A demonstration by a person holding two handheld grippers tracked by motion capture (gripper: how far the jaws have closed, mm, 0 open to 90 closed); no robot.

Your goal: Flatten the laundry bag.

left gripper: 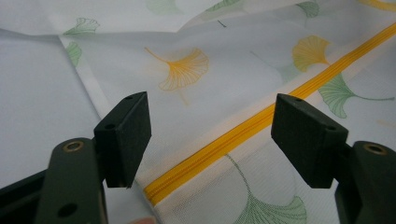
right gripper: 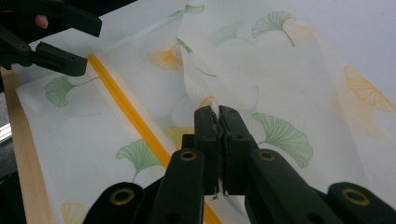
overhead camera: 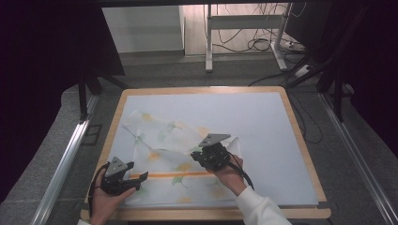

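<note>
A white mesh bag (overhead camera: 180,157) printed with green and orange ginkgo leaves lies crumpled on the pale mat, a yellow zipper (overhead camera: 173,175) running across it. My right gripper (overhead camera: 201,157) is shut on a pinched fold of the bag's fabric (right gripper: 205,100), which rises in a peak between its pads. My left gripper (overhead camera: 144,177) rests at the bag's left end, open, its pads (left gripper: 126,135) astride the zipper (left gripper: 224,144) without pressing on it. That left gripper (right gripper: 70,42) also appears far off in the right gripper view.
The mat (overhead camera: 263,122) covers a wooden table (overhead camera: 300,140) with bare mat to the right and back. A metal rail (overhead camera: 65,159) runs along the left, another along the right. Table legs and cables (overhead camera: 253,42) stand on the floor beyond.
</note>
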